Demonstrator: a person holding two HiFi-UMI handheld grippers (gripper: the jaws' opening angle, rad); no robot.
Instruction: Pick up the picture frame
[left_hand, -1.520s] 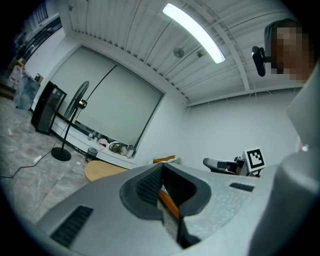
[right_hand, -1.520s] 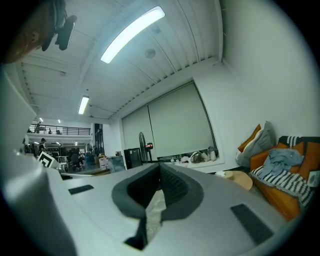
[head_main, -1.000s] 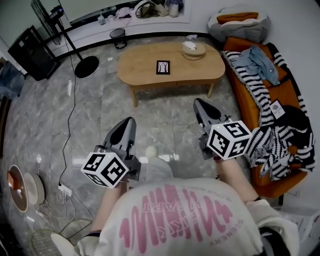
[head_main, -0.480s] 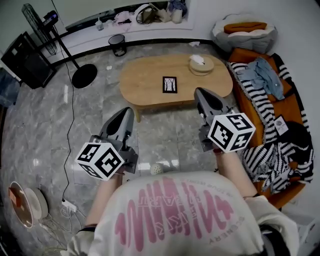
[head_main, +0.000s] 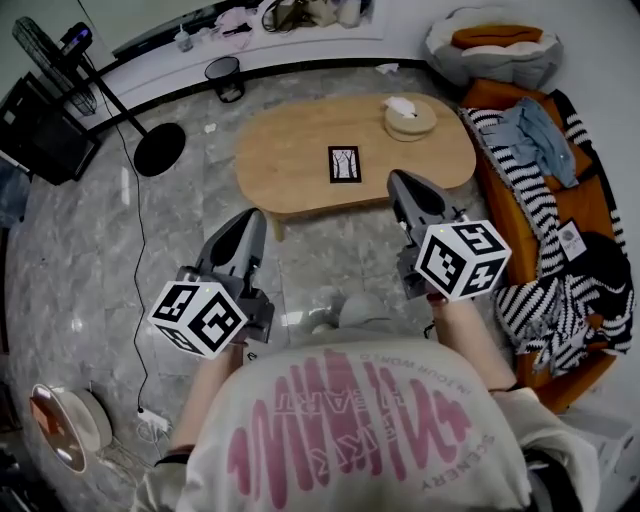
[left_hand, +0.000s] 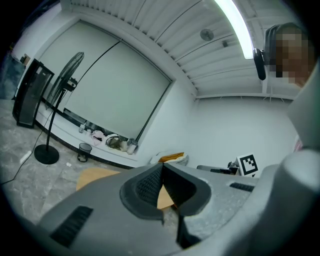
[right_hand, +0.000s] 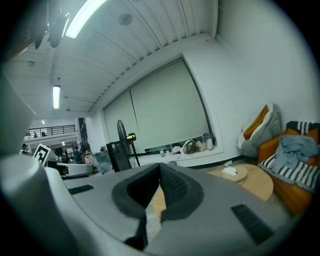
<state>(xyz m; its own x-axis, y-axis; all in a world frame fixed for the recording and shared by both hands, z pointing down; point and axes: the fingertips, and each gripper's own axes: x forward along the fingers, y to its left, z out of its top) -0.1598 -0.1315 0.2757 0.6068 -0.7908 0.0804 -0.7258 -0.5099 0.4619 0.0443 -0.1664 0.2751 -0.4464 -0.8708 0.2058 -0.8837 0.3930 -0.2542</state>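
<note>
The picture frame, small with a black border, lies flat near the middle of the oval wooden coffee table in the head view. My left gripper hovers over the floor short of the table's near edge, shut with nothing in it. My right gripper reaches the table's near edge, just right of the frame and apart from it, also shut and empty. In the left gripper view and the right gripper view the jaw tips meet, and a strip of the tabletop shows beyond.
A round dish with white tissue sits on the table's right end. An orange sofa with striped and blue cloths stands to the right. A standing fan, a cable, a black bin and a black cabinet are at the left and back.
Both grippers and the person have moved forward toward the coffee table, so the table and frame now lie nearer. Both grippers stay shut.
</note>
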